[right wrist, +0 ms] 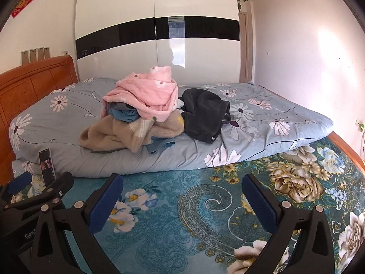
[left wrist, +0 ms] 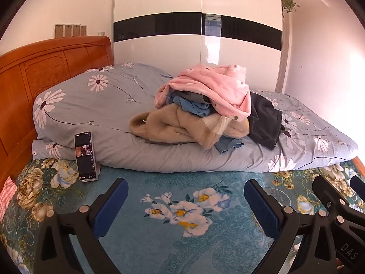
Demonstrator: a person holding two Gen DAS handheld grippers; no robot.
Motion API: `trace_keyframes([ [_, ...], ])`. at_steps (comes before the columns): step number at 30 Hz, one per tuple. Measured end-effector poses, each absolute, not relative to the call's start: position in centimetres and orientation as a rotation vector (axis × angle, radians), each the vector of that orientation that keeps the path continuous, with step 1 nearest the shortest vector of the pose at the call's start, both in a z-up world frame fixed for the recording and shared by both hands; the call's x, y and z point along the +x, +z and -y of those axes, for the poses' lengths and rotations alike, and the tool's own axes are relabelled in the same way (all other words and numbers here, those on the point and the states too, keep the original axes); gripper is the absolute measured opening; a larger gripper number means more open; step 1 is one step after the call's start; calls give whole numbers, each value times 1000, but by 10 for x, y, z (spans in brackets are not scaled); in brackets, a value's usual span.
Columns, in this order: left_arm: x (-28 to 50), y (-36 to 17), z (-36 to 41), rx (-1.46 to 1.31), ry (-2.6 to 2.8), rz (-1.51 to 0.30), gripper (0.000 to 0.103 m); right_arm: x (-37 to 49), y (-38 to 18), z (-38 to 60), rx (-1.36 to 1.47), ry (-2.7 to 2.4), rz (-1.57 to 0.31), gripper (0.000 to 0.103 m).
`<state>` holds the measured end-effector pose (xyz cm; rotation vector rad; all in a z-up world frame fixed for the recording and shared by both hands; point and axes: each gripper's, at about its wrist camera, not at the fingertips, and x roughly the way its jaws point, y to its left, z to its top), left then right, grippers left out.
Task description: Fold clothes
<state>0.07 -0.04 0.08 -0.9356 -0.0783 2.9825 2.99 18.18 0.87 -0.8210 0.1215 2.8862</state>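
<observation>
A heap of clothes lies on the folded grey flowered quilt (left wrist: 95, 114) (right wrist: 273, 114): a pink spotted garment (left wrist: 205, 86) (right wrist: 146, 93) on top, blue pieces (left wrist: 194, 108) (right wrist: 124, 115) under it, a beige fleecy garment (left wrist: 173, 125) (right wrist: 114, 134) in front, a dark grey garment (left wrist: 264, 118) (right wrist: 203, 114) to its right. My left gripper (left wrist: 184, 196) stands open above the teal flowered bedspread (left wrist: 159, 239), short of the heap. My right gripper (right wrist: 182, 194) is open too, over the same bedspread (right wrist: 182, 228), nothing between its fingers. The two grippers are side by side.
A phone (left wrist: 85, 156) (right wrist: 47, 165) leans upright against the quilt at the left. An orange wooden headboard (left wrist: 45, 68) (right wrist: 29, 84) is at the left, a white wardrobe (left wrist: 194, 34) (right wrist: 159, 34) behind the bed. A pink-and-white cloth (left wrist: 6, 194) lies at the bed's left edge.
</observation>
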Motion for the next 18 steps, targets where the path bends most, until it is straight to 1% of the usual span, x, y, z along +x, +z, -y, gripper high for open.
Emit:
trace_keyframes([
  [4,6,6,3,-931,2992,81,103,31,9,-180,-828,2878,-82,103],
  [5,7,7,4,-930,2995,82,103,27,11,-173,-843,2869,-41,103],
  [7,9,10,6,-928,3000,84,103,36,21,-168,-805,2886,-48,103],
  [11,14,15,9,-924,3009,87,103,45,29,-173,-795,2911,-96,103],
  [18,18,21,11,-914,3004,127,103,54,42,-174,-742,2982,-123,103],
])
